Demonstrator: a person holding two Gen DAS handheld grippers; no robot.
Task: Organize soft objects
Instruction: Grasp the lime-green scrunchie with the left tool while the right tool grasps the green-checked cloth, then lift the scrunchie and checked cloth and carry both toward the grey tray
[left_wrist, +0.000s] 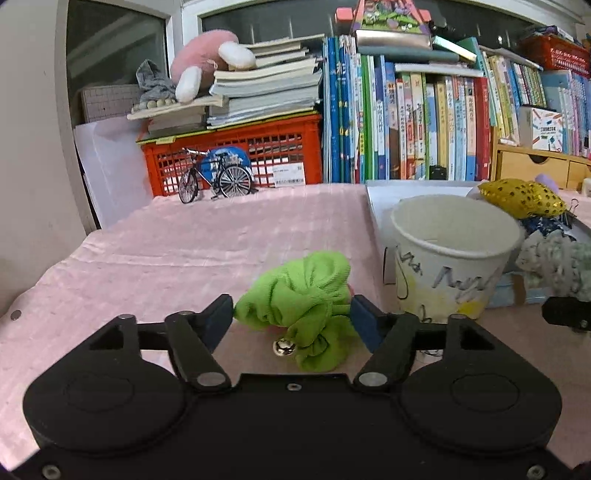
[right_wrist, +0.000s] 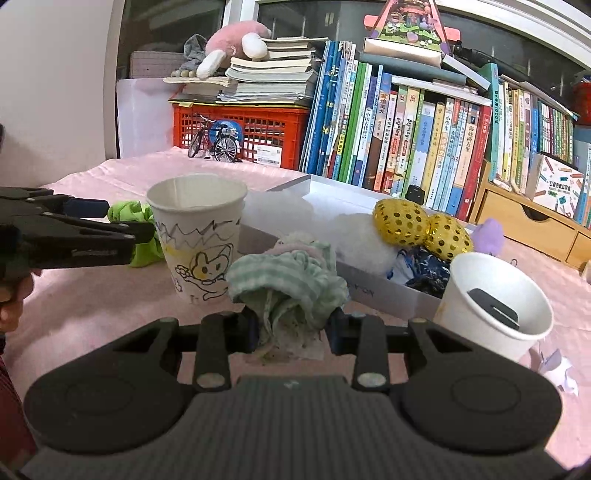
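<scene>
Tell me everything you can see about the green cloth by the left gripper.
The green cloth is a bright lime, soft knit-looking fabric bunched into a knotted bundle, with a small silver bell at its lower edge. It lies on the pink table cover, just left of the drawn-on paper cup. It sits between the left gripper's blue pads, which stand apart at its sides; whether they press on it is unclear.

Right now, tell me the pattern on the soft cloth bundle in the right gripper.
Green-and-white stripes, clearest in the right wrist view.

my right gripper (right_wrist: 291, 328) clamped on striped green cloth (right_wrist: 291, 284), doodled cup (right_wrist: 199, 240) just left of it, my left gripper (right_wrist: 129, 221) at green cloth (right_wrist: 142, 236) behind that cup, second cup (right_wrist: 495, 306) at right, white tray (right_wrist: 384, 291) behind
</scene>
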